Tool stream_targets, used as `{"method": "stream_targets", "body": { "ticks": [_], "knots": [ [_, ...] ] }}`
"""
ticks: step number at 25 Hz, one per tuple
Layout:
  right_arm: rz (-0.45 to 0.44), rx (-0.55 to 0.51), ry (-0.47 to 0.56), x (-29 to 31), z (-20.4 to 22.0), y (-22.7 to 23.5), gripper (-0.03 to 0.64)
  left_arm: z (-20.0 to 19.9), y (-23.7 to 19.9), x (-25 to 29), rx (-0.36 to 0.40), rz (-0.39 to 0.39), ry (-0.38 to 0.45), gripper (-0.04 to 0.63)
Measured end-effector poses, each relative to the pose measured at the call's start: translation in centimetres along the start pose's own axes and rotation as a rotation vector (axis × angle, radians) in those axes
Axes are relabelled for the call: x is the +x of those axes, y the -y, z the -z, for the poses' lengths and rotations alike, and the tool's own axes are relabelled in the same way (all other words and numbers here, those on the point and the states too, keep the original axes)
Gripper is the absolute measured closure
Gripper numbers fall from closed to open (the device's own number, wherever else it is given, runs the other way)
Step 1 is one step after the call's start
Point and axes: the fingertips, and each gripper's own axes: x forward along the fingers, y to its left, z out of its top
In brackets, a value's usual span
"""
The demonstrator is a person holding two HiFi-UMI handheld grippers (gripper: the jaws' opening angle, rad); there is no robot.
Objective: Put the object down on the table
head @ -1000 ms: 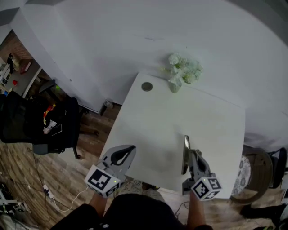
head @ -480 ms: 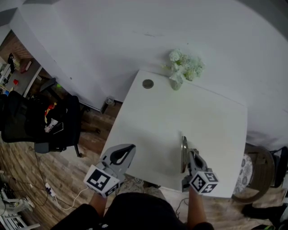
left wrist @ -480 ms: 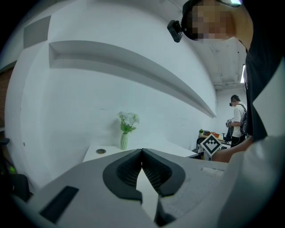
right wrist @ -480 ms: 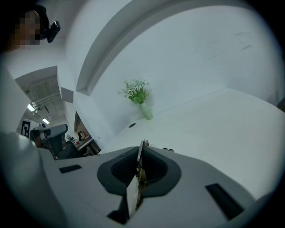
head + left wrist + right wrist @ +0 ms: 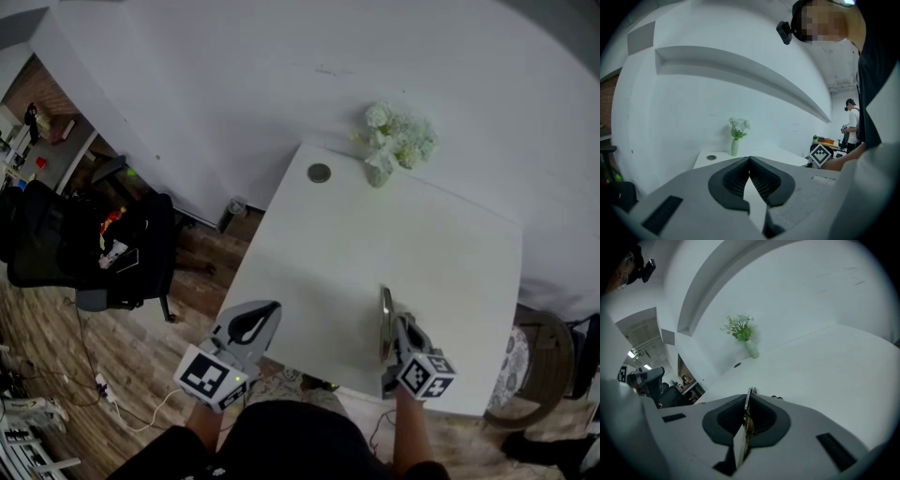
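Observation:
A thin flat object [image 5: 384, 323] stands on edge between the jaws of my right gripper [image 5: 397, 330], which is shut on it over the front part of the white table [image 5: 450, 253]. Whether its edge touches the tabletop I cannot tell. In the right gripper view the thin flat object [image 5: 746, 425] runs as a narrow strip between the pads of the right gripper [image 5: 750, 393] and pokes out past the tips. My left gripper [image 5: 265, 316] hovers at the table's front left edge; in its own view the left gripper [image 5: 749, 159] has its tips together with nothing held.
A small vase of pale flowers [image 5: 394, 141] stands at the table's far edge against the white wall, a round grommet [image 5: 319, 173] to its left. A black office chair [image 5: 84, 253] is on the wooden floor to the left, another chair [image 5: 539, 361] to the right.
The head view has shifted slightly. My right gripper with the thin object has drawn back a little toward the table's front edge. The left gripper stays where it was.

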Motion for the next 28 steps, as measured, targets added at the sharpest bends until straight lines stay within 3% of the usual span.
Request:
{"method": "stream_targets", "body": {
  "ticks": [22,28],
  "knots": [
    [0.041,-0.025,-0.036,0.5,1.5,0.6,0.594,0.2,-0.7,-2.9,0.0,-0.055,0.005,0.597],
    [0.059,-0.035,-0.04,0.5,1.8,0.8,0.534,0.2,-0.6,-3.4,0.007,-0.06,0.002,0.597]
  ]
}}
